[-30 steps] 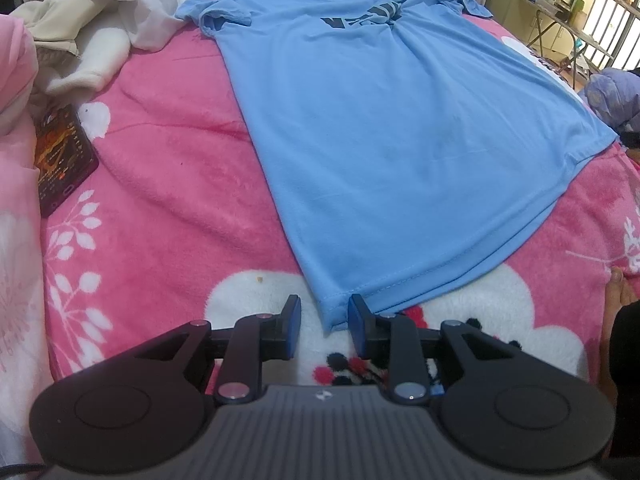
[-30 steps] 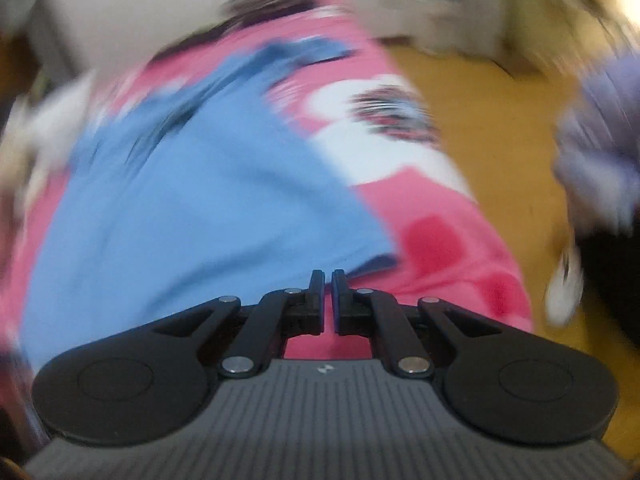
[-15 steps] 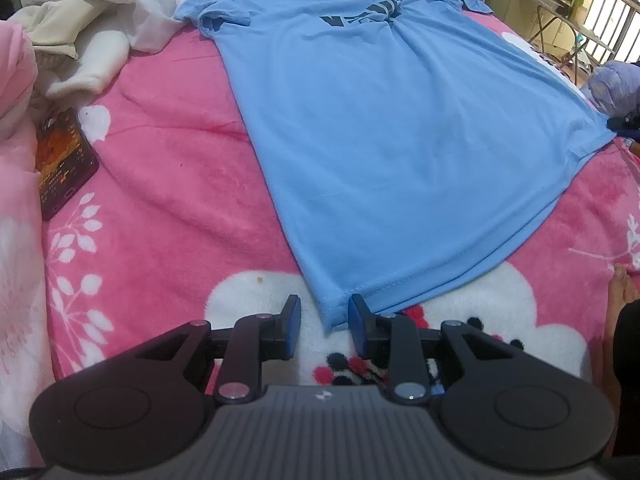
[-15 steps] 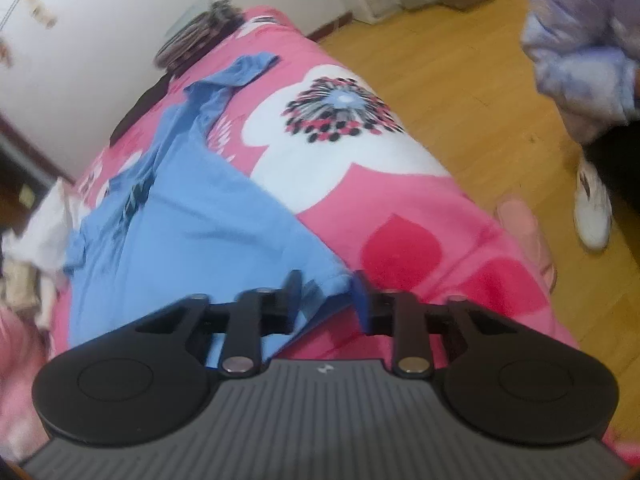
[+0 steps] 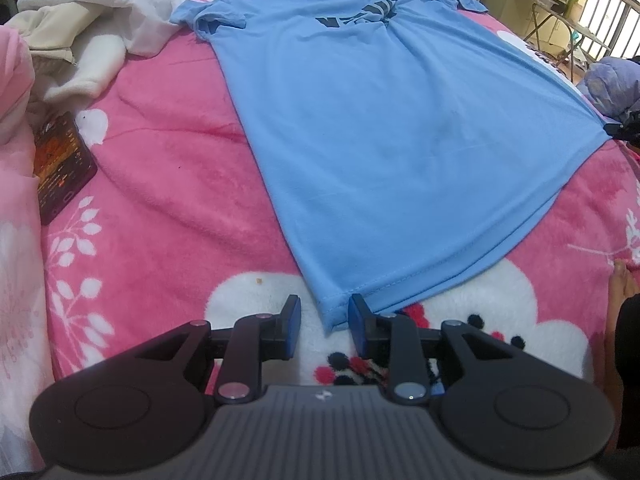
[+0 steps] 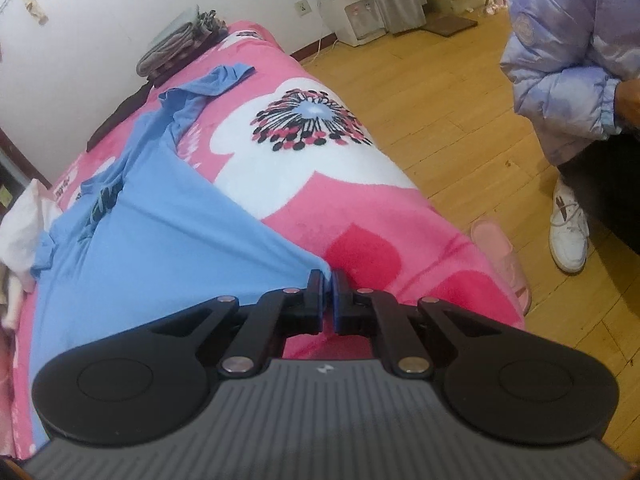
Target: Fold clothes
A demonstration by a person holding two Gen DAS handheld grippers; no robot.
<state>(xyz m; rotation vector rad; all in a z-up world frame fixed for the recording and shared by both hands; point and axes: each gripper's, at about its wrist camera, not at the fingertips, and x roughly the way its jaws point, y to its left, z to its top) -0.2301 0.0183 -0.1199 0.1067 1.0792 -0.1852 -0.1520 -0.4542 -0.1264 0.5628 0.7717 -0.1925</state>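
Pinching the blue shirt's (image 6: 160, 240) hem corner, right fingers (image 6: 327, 280) press together; left fingers (image 5: 324, 312) spread astride another corner.

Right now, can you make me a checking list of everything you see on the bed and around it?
Surface: pink flowered blanket covering the bed.
Job's things: blue T-shirt spread flat, collar at the far end.
Clutter: white clothes heaped at the far left; phone lying beside them; folded grey stack by the wall.
Grippers: left tool open, the shirt's near hem corner between its fingers, not pinched; right tool shut on the shirt's other hem corner.
Cables: nothing seen on the bed.
Surroundings: wooden floor, pink slipper, water dispenser, a person's lilac jacket sleeve.
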